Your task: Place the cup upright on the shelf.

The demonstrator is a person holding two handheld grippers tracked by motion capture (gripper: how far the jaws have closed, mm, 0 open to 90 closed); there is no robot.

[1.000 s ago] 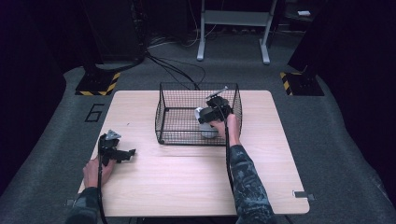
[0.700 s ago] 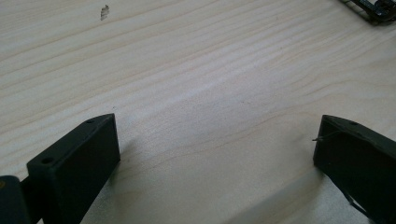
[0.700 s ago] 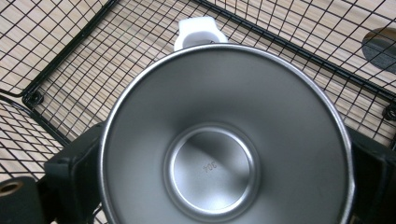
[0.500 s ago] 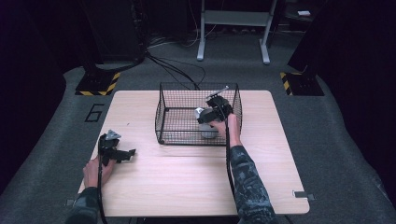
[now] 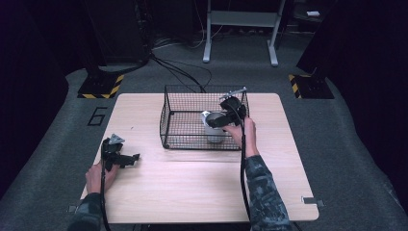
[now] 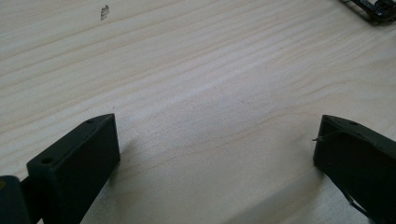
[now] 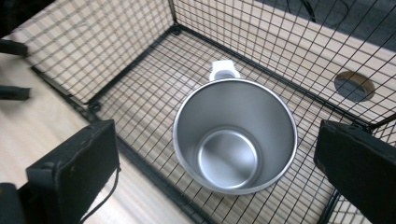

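Steel cup (image 7: 235, 135) upright in wire basket (image 5: 185, 122), directly below right tool (image 7: 217, 158), jaws apart, not touching; left tool (image 6: 217, 154) spread over bare surface (image 6: 196, 74).

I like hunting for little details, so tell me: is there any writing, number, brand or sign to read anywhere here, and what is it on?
"6": a large dark numeral on the grey floor, just left of the wooden table.
Yellow and black hazard stripes, a sign without words, on the floor plates beyond the table.
No brand or label can be read on the steel cup, the wire basket or either gripper.
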